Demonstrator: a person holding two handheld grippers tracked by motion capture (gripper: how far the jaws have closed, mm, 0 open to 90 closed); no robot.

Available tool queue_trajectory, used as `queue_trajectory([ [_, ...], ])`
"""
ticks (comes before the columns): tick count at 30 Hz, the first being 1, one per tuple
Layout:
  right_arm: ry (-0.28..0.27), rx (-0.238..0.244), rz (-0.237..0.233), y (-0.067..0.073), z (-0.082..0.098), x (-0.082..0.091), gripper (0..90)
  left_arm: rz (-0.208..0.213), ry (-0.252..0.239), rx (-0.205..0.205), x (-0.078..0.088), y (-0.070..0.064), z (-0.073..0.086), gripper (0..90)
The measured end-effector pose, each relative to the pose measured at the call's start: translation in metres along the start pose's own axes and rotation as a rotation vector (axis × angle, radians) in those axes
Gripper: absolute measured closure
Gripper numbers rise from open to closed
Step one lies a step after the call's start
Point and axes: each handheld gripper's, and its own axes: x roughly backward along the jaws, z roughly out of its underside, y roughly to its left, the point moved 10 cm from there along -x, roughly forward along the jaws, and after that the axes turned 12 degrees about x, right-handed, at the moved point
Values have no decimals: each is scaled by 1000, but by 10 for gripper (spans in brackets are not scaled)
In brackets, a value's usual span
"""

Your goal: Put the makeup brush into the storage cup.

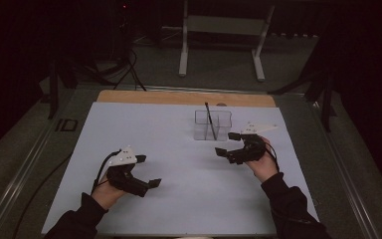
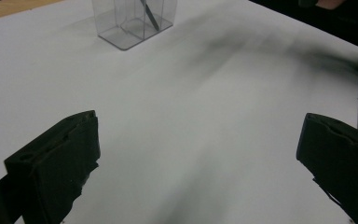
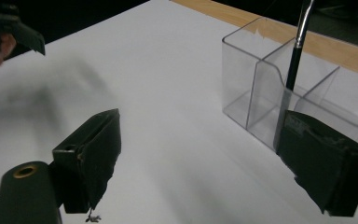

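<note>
You have two grippers in play, one clear container, and one dark brush standing in it.

Your left gripper [image 1: 146, 172] sits at the lower left of the high view, over the white sheet [image 1: 179, 199] that covers the table [image 1: 184, 97]. Its fingers [image 2: 56, 163] are spread wide with nothing between them; in the left gripper view one rises at the lower left of the frame and the other at the lower right, with bare white sheet between.

Your right gripper [image 1: 228, 143] is at the centre right of the high view, just beside the container's near side. Its fingers [image 3: 91, 154] are also wide apart and hold nothing. In the right gripper view the right-hand finger overlaps the container's lower corner in the frame; you cannot tell from these pictures whether it touches.

The clear plastic organizer [image 1: 213, 125] stands upright on the white sheet, in the upper middle of the high view, near the strip of bare wood at the table's far edge. Its walls are transparent, and inner partitions divide it into compartments; three show in the right gripper view.

The one brush [image 1: 209, 119] has a thin black handle [image 3: 294, 60] with a silvery part at the top of the right gripper view. It leans slightly inside the organizer, its lower end down in a compartment beside the central partition. In the left gripper view the organizer appears at the top of the frame, left of centre.
</note>
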Motion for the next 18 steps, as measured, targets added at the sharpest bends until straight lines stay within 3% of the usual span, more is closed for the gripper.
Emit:
queue_trajectory([
  [4,-2,7,-5,7,7,3,148,16,-2,13,5,2,4,8],
  [9,-27,-3,-47,25,19,6,145,4,-2,33,14,11,16,9],
  [18,-42,2,-61,39,37,18,129,-20,-5,35,28,23,33,9],
])
